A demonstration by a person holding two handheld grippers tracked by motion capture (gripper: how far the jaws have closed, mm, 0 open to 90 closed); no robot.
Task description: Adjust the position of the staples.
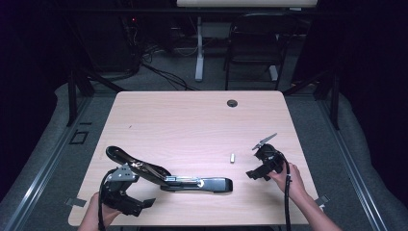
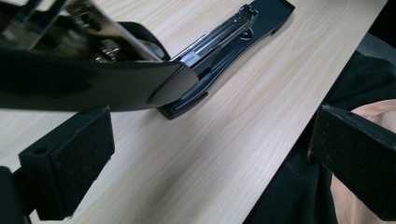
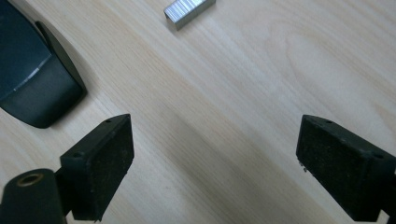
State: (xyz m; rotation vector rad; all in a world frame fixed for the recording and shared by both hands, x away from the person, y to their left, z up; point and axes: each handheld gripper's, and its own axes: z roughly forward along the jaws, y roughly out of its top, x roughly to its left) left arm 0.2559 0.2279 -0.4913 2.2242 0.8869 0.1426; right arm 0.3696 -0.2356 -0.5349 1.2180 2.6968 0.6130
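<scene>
Stapler (image 1: pixel 192 183) lies opened out flat on my desk (image 1: pixel 192 120), near the front edge: its black base stretches toward the right, and its hinged top arm (image 1: pixel 137 166) is swung back toward the left, so the metal staple channel (image 1: pixel 185 180) is bared. From the left gripper view I see that top arm (image 2: pixel 93 81) crossing just above my left jaws, with the base (image 2: pixel 233 51) running away beyond it. My left gripper (image 1: pixel 137 204) sits at the near left corner, jaws standing wide apart and gripping nothing. My right gripper (image 1: pixel 255 174) hovers to the right of the stapler's end, its jaws likewise spread wide with only bare wood between them. A small strip of staples (image 1: pixel 232 158) lies loose on the desk just left of that gripper, apart from the stapler; in the right gripper view it (image 3: pixel 189 10) sits ahead of the jaws, with the stapler's rounded black end (image 3: pixel 35 84) off to one side.
</scene>
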